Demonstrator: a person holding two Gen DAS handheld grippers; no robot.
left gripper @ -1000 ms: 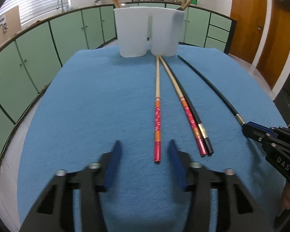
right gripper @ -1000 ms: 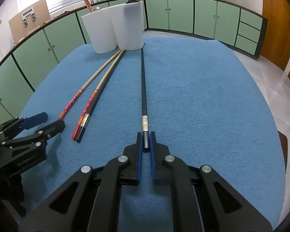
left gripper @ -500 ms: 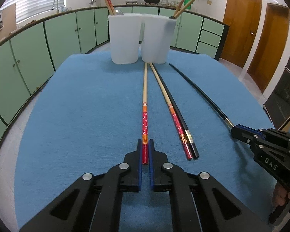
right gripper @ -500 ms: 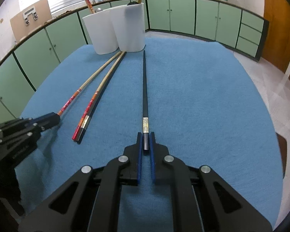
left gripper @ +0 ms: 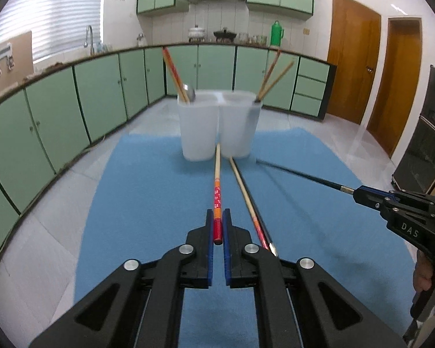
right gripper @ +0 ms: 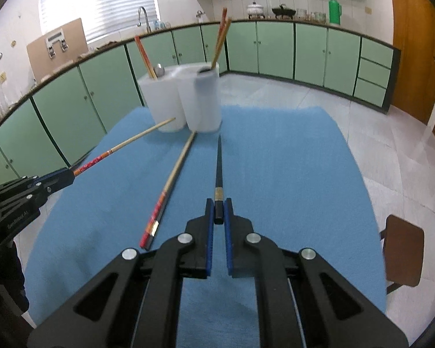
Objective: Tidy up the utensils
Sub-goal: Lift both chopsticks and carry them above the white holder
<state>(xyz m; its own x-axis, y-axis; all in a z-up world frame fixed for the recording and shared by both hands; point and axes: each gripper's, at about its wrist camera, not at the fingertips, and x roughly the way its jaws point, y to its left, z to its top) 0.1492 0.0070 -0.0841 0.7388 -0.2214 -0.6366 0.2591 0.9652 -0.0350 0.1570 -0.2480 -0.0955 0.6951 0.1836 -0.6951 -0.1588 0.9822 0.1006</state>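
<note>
Mid-pick: left gripper point(left gripper: 218, 226) clamps the red-ended chopstick point(left gripper: 217, 191), right gripper point(right gripper: 218, 211) the black chopstick point(right gripper: 219, 162); next, tips into the white holder point(left gripper: 217, 124) at the table's far edge.

A blue mat point(left gripper: 148, 191) carries a white holder point(left gripper: 217, 127) and two paired chopsticks point(right gripper: 162, 200).

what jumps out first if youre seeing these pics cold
Two grippers, each pinching one chopstick by its end above the blue mat: the left gripper holds a red-handled chopstick, the right gripper a black chopstick. Behind them, at the mat's far edge, stands a white divided holder with more chopsticks and a spoon poking out, and two chopsticks lie side by side on the mat.
</note>
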